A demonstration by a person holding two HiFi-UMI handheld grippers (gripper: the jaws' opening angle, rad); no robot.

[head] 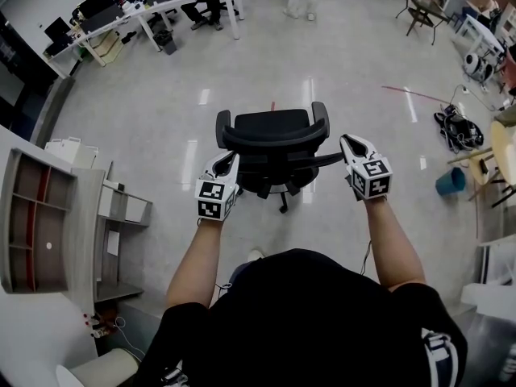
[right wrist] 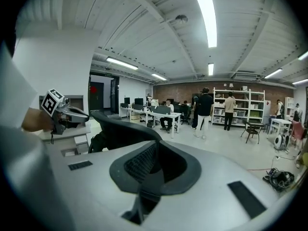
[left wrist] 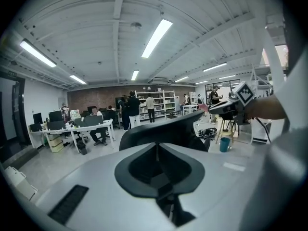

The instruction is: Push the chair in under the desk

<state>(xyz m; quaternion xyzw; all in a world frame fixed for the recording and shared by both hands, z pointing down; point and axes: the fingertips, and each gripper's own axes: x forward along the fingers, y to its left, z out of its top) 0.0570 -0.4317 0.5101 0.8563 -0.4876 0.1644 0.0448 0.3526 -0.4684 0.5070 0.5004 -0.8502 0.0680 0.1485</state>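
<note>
- The black chair (head: 274,131) stands on open floor straight ahead of you, its curved backrest turned toward you and its seat pointing away.
- It is well apart from the near edge of the long white desk (head: 143,8) at the far left of the room, with bare floor between the two. No part of it is under that worktop.
- Your left gripper (head: 232,158) is up at the left end of the backrest. Its jaws are pressed together with nothing between them, and the tip is just beside the backrest's rim. Whether it touches cannot be told.
- Your right gripper (head: 347,139) is at the right end of the backrest, above the thin armrest that juts out there. Its jaws are also closed tight and hold nothing.
- Each gripper view shows the top of the backrest just past the closed tips, and the other gripper across it.
- A grey shelf unit (head: 40,220) sits at your left, apart from the chair.
- A blue bin (head: 450,181) and a tangle of cables (head: 458,127) lie on the floor to your right.
</note>
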